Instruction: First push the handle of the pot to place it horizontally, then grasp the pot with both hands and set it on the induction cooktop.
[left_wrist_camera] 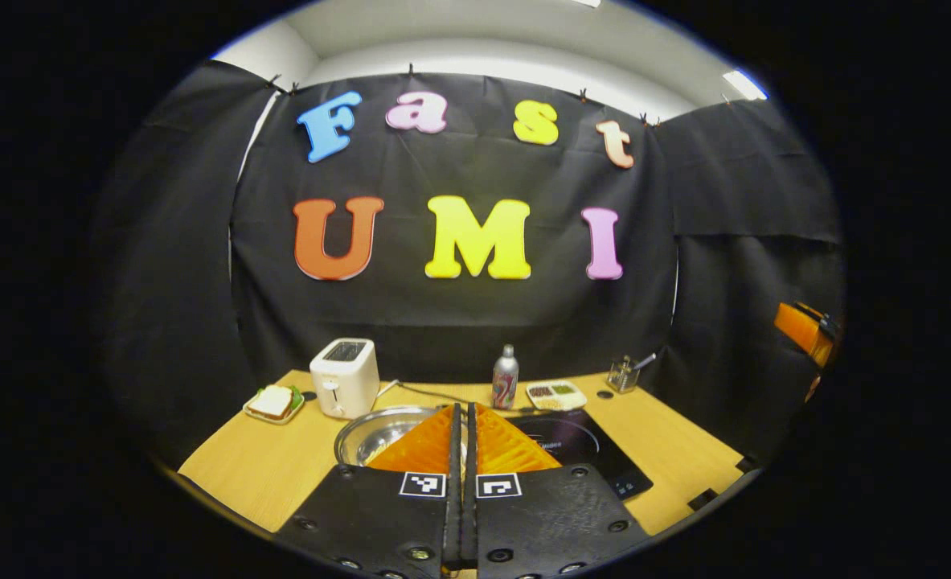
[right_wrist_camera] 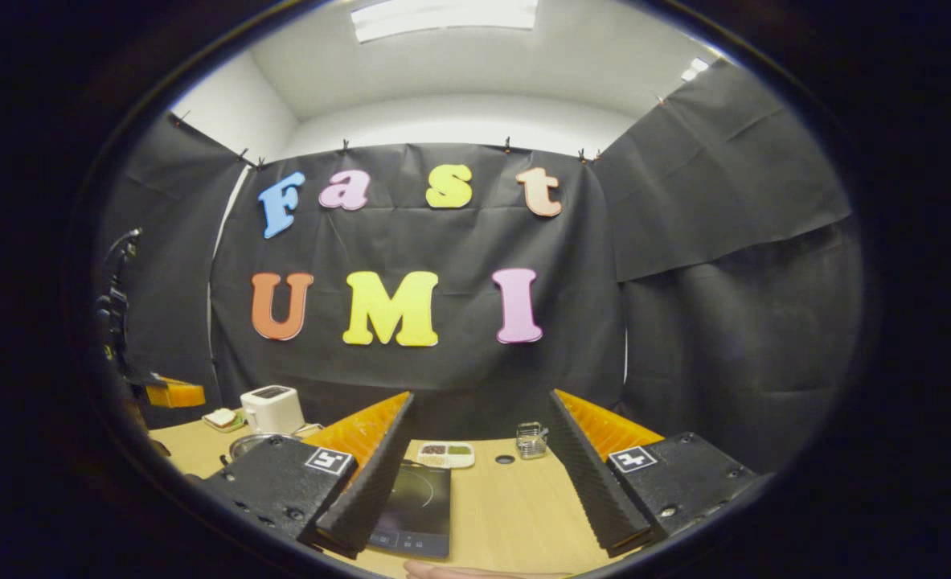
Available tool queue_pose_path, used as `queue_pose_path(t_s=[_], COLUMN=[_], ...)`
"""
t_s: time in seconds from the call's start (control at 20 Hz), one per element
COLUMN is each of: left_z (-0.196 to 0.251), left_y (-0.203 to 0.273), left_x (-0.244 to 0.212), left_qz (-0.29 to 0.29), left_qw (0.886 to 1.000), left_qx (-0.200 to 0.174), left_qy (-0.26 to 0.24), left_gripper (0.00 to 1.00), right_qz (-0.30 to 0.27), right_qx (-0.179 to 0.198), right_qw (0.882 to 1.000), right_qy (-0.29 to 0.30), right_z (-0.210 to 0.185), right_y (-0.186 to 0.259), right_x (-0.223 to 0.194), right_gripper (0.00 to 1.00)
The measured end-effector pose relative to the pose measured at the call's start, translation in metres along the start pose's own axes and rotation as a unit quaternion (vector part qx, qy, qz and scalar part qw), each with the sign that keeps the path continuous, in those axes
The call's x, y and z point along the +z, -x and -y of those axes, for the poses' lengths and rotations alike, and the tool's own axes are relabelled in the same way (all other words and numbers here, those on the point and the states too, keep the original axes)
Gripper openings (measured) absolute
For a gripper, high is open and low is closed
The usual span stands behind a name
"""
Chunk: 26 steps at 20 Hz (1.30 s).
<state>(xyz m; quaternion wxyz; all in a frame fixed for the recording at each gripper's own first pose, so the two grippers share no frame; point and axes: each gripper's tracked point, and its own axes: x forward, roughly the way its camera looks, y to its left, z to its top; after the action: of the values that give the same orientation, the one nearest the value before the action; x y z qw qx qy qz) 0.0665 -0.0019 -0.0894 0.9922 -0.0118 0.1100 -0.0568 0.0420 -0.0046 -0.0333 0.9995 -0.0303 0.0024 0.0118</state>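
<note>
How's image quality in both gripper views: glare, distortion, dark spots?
Left gripper view: strong fisheye bend, table evenly lit, soft reflection inside the pot, ceiling light blown out. Right gripper view: ceiling light overexposed, left edge dim, cooktop shows mild sheen.

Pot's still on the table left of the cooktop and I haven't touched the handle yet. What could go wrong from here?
1. The left tool is shut and sits in front of the pot; the handle isn't clear from here, so a blind push could shove the whole pot toward the toaster.
2. The bottle and snack tray stand just behind the induction cooktop; overshooting the set-down might knock them.
3. The right tool is open over the cooktop, far from the pot.
</note>
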Motion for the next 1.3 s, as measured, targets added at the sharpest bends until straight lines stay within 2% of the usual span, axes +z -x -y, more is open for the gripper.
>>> queue_pose_path(t_s=[0.05,0.15,0.2,0.3,0.35,0.4,0.45,0.5,0.6,0.65,0.75,0.9,0.95,1.05,1.1,1.15,1.3], left_z=[0.001,-0.010,-0.015,-0.026,-0.033,-0.038,-0.043,-0.049,-0.063,-0.070,-0.081,-0.090,-0.089,-0.099,-0.103,-0.105,-0.109], left_y=[-0.013,-0.038,-0.047,-0.057,-0.063,-0.066,-0.069,-0.070,-0.074,-0.075,-0.076,-0.076,-0.076,-0.074,-0.074,-0.072,-0.071], left_x=[-0.021,-0.047,-0.066,-0.100,-0.115,-0.126,-0.137,-0.148,-0.164,-0.170,-0.184,-0.201,-0.199,-0.204,-0.207,-0.211,-0.216], left_qz=[-0.038,-0.088,-0.116,-0.169,-0.190,-0.210,-0.226,-0.241,-0.262,-0.270,-0.288,-0.314,-0.314,-0.318,-0.322,-0.329,-0.336], left_qw=[0.999,0.996,0.993,0.985,0.981,0.977,0.974,0.970,0.964,0.962,0.956,0.946,0.946,0.944,0.943,0.940,0.936], left_qx=[-0.004,0.013,0.017,0.026,0.030,0.033,0.034,0.037,0.043,0.047,0.048,0.048,0.040,0.050,0.053,0.049,0.039], left_qy=[-0.005,-0.011,-0.012,-0.007,-0.004,-0.003,0.001,0.006,0.012,0.015,0.028,0.060,0.069,0.067,0.067,0.072,0.092], left_gripper=[0.00,0.00,0.00,0.00,0.00,0.00,0.00,0.00,0.00,0.00,0.00,0.00,0.00,0.00,0.11,0.00,0.00], right_qz=[-0.001,-0.003,-0.003,-0.007,-0.012,-0.015,-0.016,-0.017,-0.018,-0.023,-0.034,-0.041,-0.043,-0.050,-0.052,-0.054,-0.050], right_qx=[-0.001,0.000,0.002,0.002,0.003,0.003,0.001,-0.002,-0.001,0.003,0.015,0.021,0.023,0.026,0.027,0.027,0.026], right_qw=[1.000,1.000,1.000,1.000,1.000,1.000,1.000,1.000,0.999,0.999,0.999,0.998,0.998,0.997,0.997,0.997,0.997], right_qy=[0.005,0.013,0.018,0.021,0.020,0.019,0.020,0.024,0.032,0.034,0.036,0.048,0.050,0.050,0.052,0.053,0.050], right_z=[0.001,0.000,0.000,0.001,0.000,-0.001,0.000,0.001,-0.003,-0.007,-0.017,-0.024,-0.027,-0.030,-0.031,-0.032,-0.035], right_y=[-0.003,-0.007,-0.009,-0.015,-0.018,-0.021,-0.024,-0.027,-0.031,-0.032,-0.035,-0.041,-0.043,-0.048,-0.051,-0.053,-0.060], right_x=[-0.003,-0.006,-0.008,-0.014,-0.019,-0.022,-0.025,-0.027,-0.034,-0.039,-0.046,-0.052,-0.053,-0.053,-0.052,-0.050,-0.038], right_gripper=[0.96,0.96,1.00,0.96,1.00,0.96,1.00,0.96,0.96,1.00,0.96,0.97,0.96,0.96,0.97,0.97,0.97])
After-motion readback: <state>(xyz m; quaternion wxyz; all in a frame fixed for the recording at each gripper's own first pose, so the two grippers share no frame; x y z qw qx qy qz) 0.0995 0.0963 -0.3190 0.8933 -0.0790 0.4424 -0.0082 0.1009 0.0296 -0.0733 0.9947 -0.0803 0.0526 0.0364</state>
